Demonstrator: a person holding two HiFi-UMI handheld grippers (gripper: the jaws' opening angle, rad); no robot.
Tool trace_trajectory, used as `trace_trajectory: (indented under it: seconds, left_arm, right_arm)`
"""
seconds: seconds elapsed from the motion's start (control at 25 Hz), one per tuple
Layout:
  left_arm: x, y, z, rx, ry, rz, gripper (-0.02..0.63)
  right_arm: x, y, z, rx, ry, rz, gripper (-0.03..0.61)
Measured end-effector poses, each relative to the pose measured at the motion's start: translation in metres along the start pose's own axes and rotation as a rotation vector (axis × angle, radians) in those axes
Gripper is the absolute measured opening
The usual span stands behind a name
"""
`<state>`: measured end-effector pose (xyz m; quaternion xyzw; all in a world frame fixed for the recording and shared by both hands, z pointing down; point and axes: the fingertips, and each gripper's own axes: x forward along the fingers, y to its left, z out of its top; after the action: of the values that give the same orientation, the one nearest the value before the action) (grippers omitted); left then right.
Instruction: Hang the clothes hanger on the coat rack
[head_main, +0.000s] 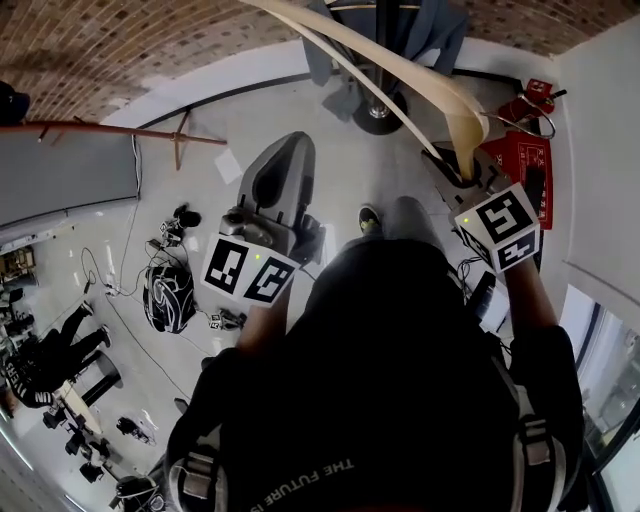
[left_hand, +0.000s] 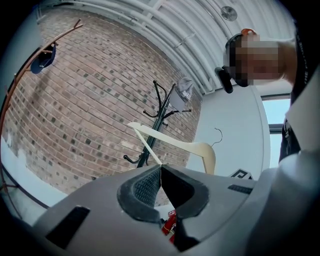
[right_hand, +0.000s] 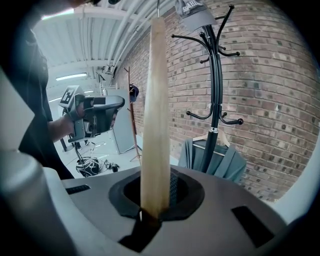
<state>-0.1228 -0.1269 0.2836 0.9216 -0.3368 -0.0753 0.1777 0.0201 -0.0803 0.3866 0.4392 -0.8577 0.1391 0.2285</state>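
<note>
Hanger (right_hand: 154, 115) stood clamped by one tip in my right gripper's (right_hand: 150, 212) fingers, near the coat rack (right_hand: 214, 100), not touching; left gripper's (left_hand: 161, 172) fingers were pressed together, empty. Gripped far from its hook (left_hand: 218, 136), it could twist and miss a peg (right_hand: 239, 121).

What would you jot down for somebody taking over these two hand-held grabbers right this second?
Right gripper: shut on one end of the wooden hanger, which is held up facing the coat rack.
Left gripper: shut and empty, held off to the side, clear of the hanger.
Coat rack: black, in front of the brick wall, with a cap on top and a grey garment hanging lower down.
Done: the hanger is in hand.
Left: bring its wire hook over a free peg, then let go.
</note>
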Motion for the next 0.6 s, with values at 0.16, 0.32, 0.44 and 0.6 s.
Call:
trace_trajectory:
  seconds: [0.16, 0.32, 0.44, 0.6]
  left_arm:
    - [0.023, 0.011, 0.004, -0.004, 0.005, 0.0, 0.02]
    - [0.048, 0.028, 0.012, -0.002, -0.005, 0.021, 0.02]
    - [0.066, 0.041, 0.018, -0.001, -0.017, 0.05, 0.02]
    - [0.095, 0.058, 0.027, 0.012, -0.038, 0.074, 0.02]
  right_arm:
    - [0.016, -0.017, -0.004, 0.016, 0.026, 0.016, 0.038]
    - [0.037, -0.043, -0.009, -0.004, 0.078, 0.038, 0.038]
    - [0.053, -0.064, -0.016, -0.025, 0.124, 0.058, 0.038]
    - [0.081, -0.097, -0.017, -0.061, 0.16, 0.086, 0.038]
